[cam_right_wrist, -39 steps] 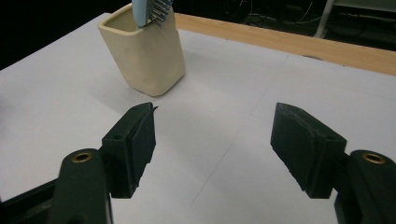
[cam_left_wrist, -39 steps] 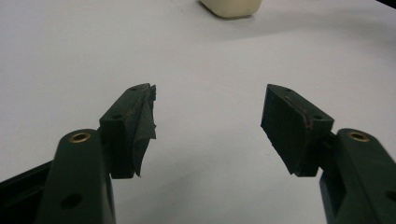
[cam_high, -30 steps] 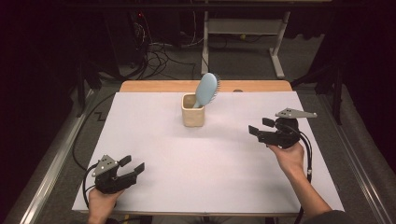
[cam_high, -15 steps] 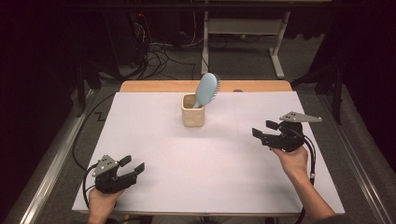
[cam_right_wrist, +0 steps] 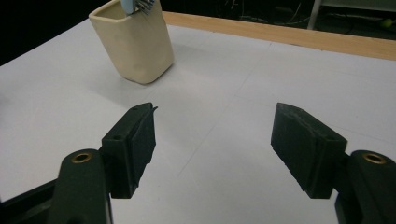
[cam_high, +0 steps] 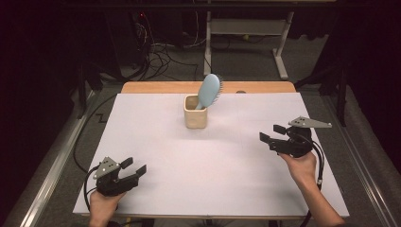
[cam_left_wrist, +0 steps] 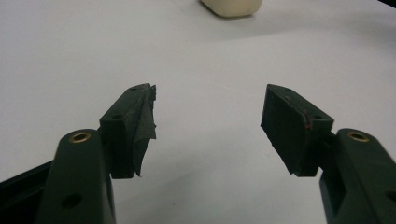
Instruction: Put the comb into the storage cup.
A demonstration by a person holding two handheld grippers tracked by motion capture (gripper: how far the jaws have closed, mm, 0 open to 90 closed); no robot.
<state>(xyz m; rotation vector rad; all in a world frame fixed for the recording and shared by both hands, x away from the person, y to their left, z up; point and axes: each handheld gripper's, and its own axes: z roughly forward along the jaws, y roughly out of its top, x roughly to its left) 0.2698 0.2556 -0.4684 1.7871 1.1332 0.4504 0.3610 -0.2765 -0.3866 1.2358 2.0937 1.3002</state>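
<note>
Cream cup [cam_high: 195, 117] is stood upright at far centre of white table [cam_high: 213, 179], w/ a blue hairbrush [cam_high: 209, 91] stuck in it, head up, leaning right. Left gripper [cam_high: 135, 168] & right gripper [cam_high: 269, 134] are held near, jaws wide, nothing gripped.

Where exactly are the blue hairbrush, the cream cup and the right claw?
blue hairbrush [cam_high: 209, 90], high view, on the back of its head.
cream cup [cam_high: 195, 119], high view, on its front wall.
right claw [cam_high: 273, 134], high view, midway between its open fingertips.
</note>
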